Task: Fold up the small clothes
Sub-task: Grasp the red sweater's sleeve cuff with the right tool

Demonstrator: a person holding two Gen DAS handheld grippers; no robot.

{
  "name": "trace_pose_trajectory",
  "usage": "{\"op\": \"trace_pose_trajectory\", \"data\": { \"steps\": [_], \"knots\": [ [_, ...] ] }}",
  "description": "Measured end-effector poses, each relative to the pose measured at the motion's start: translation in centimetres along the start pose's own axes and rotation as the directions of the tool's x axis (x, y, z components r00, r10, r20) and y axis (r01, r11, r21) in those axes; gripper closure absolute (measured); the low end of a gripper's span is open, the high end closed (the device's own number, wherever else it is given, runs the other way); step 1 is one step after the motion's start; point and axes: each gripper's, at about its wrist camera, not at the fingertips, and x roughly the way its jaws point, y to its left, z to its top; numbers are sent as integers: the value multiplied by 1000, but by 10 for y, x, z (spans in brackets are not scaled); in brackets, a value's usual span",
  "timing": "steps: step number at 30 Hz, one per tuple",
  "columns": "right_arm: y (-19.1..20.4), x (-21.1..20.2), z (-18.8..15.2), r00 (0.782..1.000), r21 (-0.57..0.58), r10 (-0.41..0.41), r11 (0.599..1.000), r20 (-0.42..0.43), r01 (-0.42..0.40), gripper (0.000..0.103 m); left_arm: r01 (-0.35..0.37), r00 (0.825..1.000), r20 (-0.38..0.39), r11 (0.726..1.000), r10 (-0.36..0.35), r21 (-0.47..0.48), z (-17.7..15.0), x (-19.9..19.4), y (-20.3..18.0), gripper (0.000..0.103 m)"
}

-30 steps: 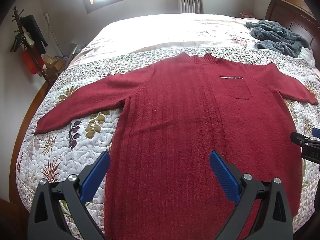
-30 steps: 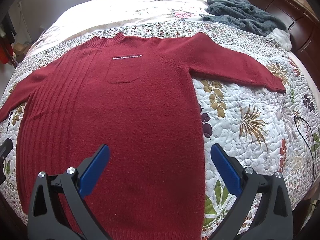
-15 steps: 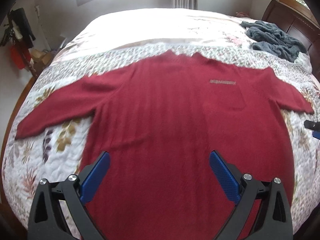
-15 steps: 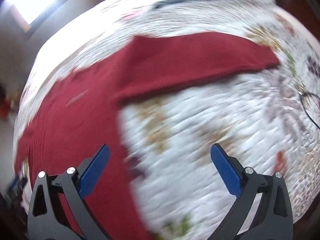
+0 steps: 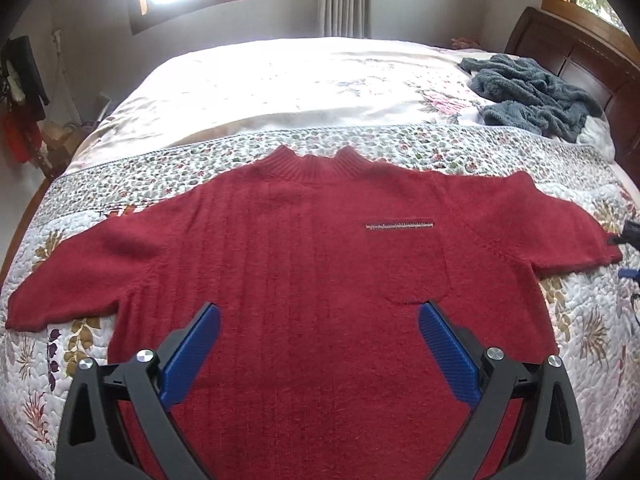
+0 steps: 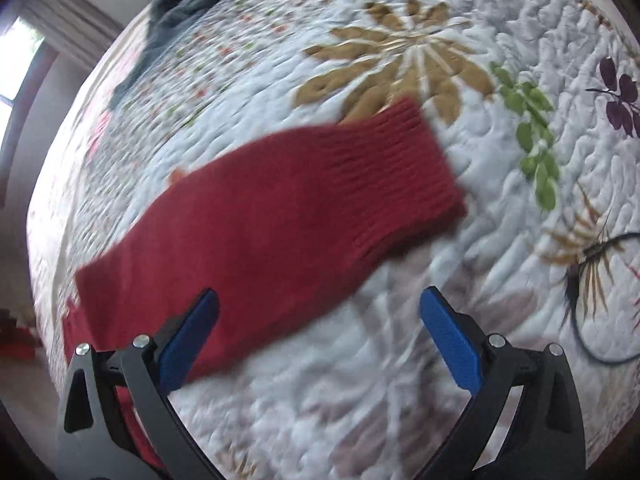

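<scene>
Fingers of both grippers (image 5: 319, 314) (image 6: 319, 300) spread wide, empty, above red sweater (image 5: 312, 280) flat on quilt (image 6: 520, 60).

Bare quilt (image 6: 360, 420) lies open beside the sleeve cuff (image 6: 400, 168); a black cable (image 6: 600, 320) crosses nearby.

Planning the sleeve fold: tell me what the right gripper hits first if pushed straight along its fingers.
The right gripper, jaws open, would probably first meet the white floral quilted bedspread just beside the dark red knitted sweater's sleeve; motion blur leaves depth unclear.
</scene>
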Motion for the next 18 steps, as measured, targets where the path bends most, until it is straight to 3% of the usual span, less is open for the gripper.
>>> {"op": "trace_pose_trajectory", "data": {
  "steps": [7, 9, 10, 13, 15, 18],
  "knots": [
    [-14, 15, 18, 1000, 74, 6, 997, 12, -7, 9, -48, 999, -6, 998, 48, 34, -8, 5, 3, 4],
    [-18, 10, 23, 998, 102, -14, 995, 57, 8, 26, -57, 998, -3, 998, 57, 32, -10, 4, 6, 4],
    [-21, 9, 24, 998, 118, -24, 993, 65, 17, 30, -65, 998, -2, 997, 65, 31, -11, 3, 8, 4],
    [-29, 8, 29, 997, 156, -48, 987, 65, 38, 58, -72, 997, -1, 997, 72, 28, -15, 1, 10, 4],
    [-37, -2, 29, 995, 151, -31, 988, 93, 17, 91, -69, 998, -4, 997, 69, 25, -17, 1, 12, 4],
    [-52, -22, 25, 989, 139, 47, 988, 140, -67, 93, -65, 998, -10, 998, 65, 25, -19, 0, 13, 4]
  ]
}}
